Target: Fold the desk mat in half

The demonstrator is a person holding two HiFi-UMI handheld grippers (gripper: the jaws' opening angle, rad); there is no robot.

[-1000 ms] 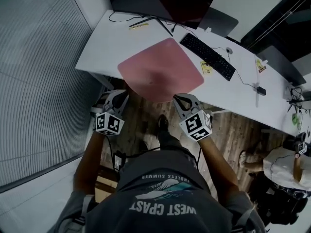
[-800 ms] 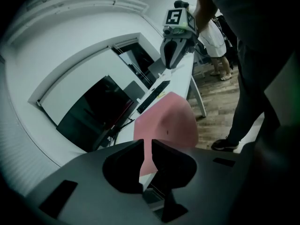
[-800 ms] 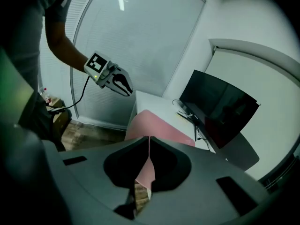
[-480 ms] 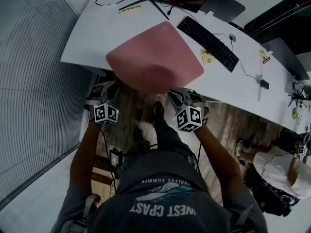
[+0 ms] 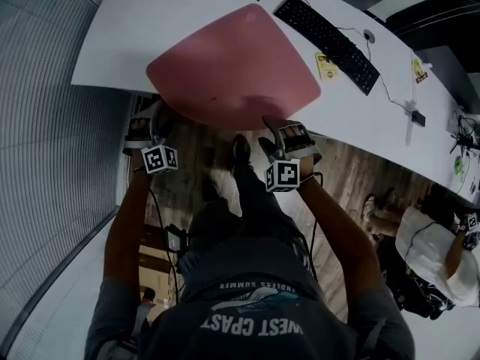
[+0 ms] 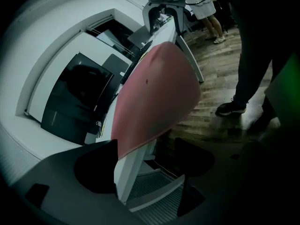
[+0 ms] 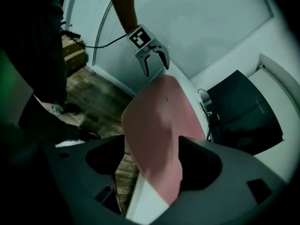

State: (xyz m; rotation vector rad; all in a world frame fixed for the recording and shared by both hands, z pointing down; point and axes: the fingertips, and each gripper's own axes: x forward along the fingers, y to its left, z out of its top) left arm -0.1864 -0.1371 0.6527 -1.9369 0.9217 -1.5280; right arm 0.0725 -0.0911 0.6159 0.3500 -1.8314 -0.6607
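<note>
Both our left gripper [image 5: 150, 120] and right gripper [image 5: 268, 132] had just been opening, jaws apart. We saw the near edge of the desk mat [image 5: 232, 66] sitting loose between each pair.

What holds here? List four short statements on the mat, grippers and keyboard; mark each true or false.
1. The pink rectangular desk mat lies unfolded, overhanging the white desk at its near edge. True.
2. The right gripper is clamped shut on the mat. False: its jaws have just been opening and stand apart, the mat's edge between them.
3. The left gripper grips the mat's far edge. False: it is at the near left corner; its jaws too have just been opening, that corner reaching between them.
4. The long black keyboard lies right of the mat. True.
</note>
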